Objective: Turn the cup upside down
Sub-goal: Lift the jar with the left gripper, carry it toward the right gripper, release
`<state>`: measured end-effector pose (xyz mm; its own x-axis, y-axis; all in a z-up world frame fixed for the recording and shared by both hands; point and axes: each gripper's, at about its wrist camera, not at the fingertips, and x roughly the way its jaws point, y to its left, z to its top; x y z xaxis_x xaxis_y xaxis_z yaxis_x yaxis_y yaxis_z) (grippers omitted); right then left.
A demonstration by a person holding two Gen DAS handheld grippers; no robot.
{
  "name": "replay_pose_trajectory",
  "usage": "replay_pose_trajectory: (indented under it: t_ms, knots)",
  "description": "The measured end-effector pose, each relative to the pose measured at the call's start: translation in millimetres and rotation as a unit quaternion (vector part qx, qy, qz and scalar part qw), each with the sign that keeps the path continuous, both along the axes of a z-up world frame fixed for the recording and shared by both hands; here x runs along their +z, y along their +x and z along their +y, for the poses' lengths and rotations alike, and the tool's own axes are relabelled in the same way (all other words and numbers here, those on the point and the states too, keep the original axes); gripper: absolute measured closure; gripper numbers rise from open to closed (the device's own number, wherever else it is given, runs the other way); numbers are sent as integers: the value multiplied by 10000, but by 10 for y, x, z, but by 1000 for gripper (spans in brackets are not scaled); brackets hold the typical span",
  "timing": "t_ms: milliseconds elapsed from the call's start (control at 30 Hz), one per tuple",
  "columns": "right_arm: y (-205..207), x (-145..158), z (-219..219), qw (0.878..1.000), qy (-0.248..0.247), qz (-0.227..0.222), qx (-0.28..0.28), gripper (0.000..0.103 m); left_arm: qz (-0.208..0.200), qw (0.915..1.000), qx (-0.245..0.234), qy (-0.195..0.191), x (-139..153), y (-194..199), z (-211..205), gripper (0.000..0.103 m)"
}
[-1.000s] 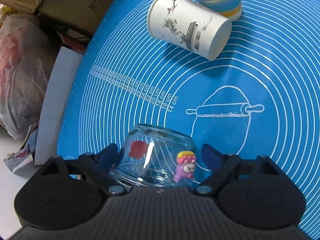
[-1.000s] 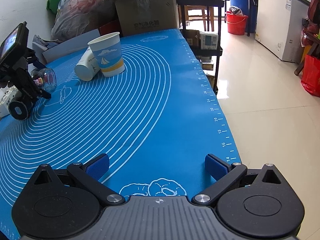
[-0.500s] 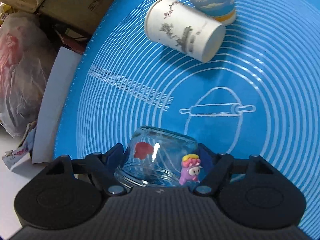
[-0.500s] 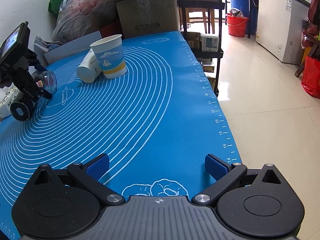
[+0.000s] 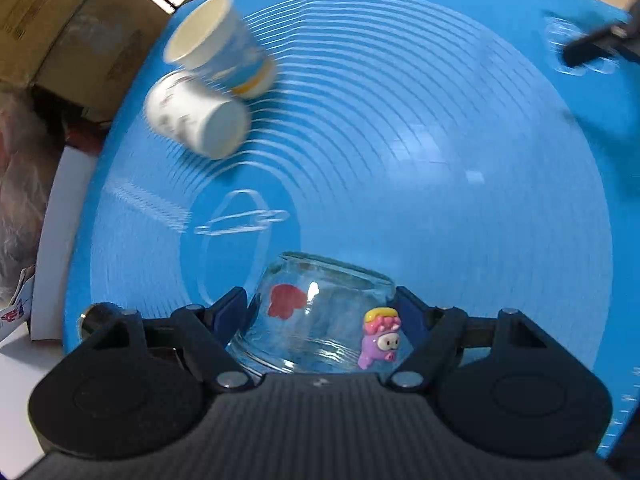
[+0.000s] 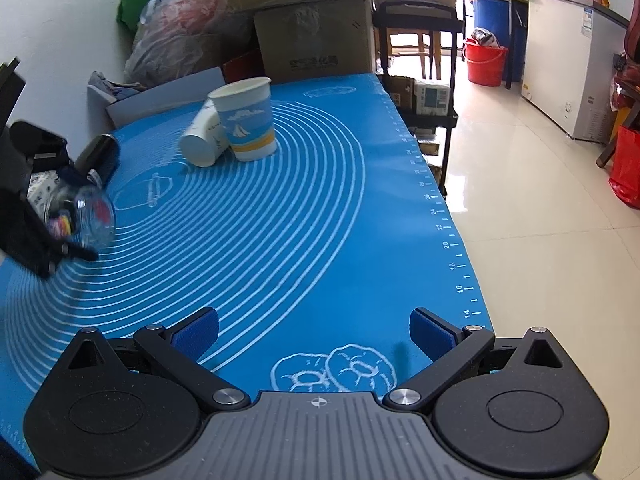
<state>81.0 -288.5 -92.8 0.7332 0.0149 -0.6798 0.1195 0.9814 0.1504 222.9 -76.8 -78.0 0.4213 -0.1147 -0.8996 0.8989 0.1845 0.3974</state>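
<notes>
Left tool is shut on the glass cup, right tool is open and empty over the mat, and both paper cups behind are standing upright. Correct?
Not quite. Only the blue sailboat paper cup stands upright; the white paper cup lies on its side against it, as the right wrist view shows. The left tool is shut on the glass cup; the right tool is open and empty.

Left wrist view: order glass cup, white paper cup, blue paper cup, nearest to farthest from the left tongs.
1. Glass cup: between the fingers of the left tongs, clamped.
2. White paper cup: lying on its side, far left of the blue mat.
3. Blue paper cup: just beyond the white one, touching it, at the mat's far-left edge.
</notes>
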Motion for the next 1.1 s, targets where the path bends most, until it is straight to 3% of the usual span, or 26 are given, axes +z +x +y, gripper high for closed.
replay_pose_trajectory:
  t_ms: [133, 300, 533, 1100]
  knots:
    - [-117, 75, 58, 9999, -21, -79, 71, 0, 57, 9999, -130, 19, 13, -383, -1, 24]
    - [-236, 111, 118, 9998, -47, -90, 145, 0, -18, 9999, -164, 25, 0, -591, 3, 24]
    - [-269, 117, 144, 9998, -90, -47, 145, 0, -118, 9997, -178, 120, -32, -628, -58, 23]
    - [-236, 77, 157, 9998, -128, 63, 151, 0, -210, 9997, -19, -151, 73, -580, -11, 22]
